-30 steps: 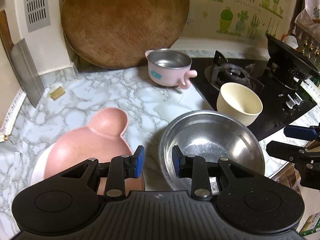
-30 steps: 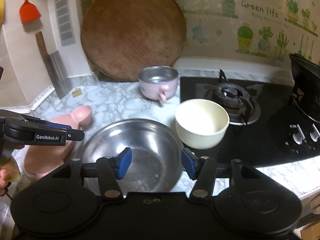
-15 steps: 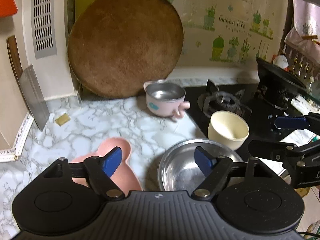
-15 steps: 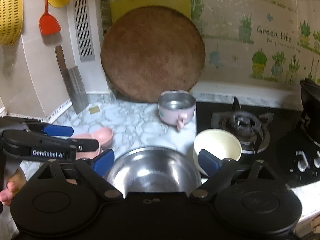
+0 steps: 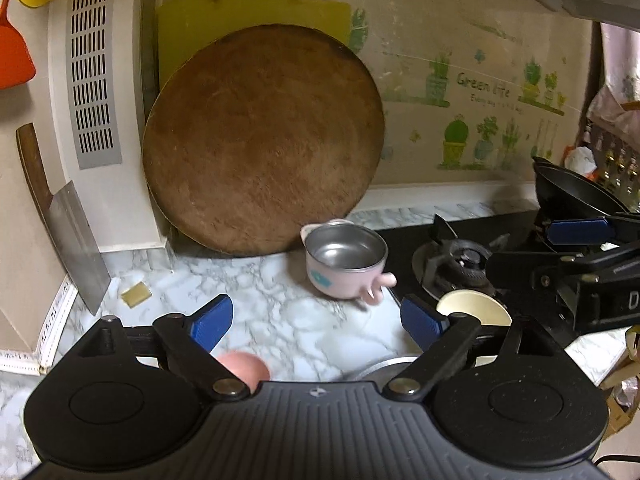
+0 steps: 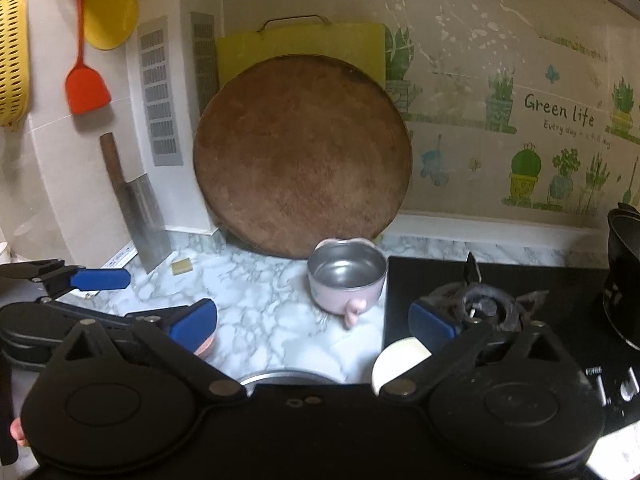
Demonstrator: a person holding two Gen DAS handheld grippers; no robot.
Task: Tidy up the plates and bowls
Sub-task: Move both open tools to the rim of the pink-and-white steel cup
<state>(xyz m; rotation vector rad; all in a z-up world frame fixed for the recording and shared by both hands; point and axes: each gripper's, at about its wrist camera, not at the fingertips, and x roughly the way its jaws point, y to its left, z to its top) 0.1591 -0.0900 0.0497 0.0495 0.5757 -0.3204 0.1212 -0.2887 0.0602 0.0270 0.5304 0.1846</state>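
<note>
four dishes show: one pink steel-lined bowl (image 5: 346, 262) with a stubby handle on the marble counter (image 5: 280, 320) by the foot of the round wooden board (image 5: 262, 142), one cream bowl (image 5: 472, 307) at the stove's edge, one steel basin (image 6: 280, 377) and one pink plate (image 5: 244, 365), the last two mostly hidden under the gripper bodies. two tongs: the left gripper (image 5: 316, 322) and right gripper (image 6: 312, 322) both stand wide, having just been opening, nothing between the pads. one cleaver (image 5: 68, 236) leans at the wall, one yellow board (image 6: 300, 50) stands behind the round one, one orange spatula (image 6: 86, 84) and one yellow colander (image 6: 12, 60) hang. a gas burner (image 6: 484, 306) sits on the black hob. the wall sticker (image 6: 560, 110) reads "green life".
</note>
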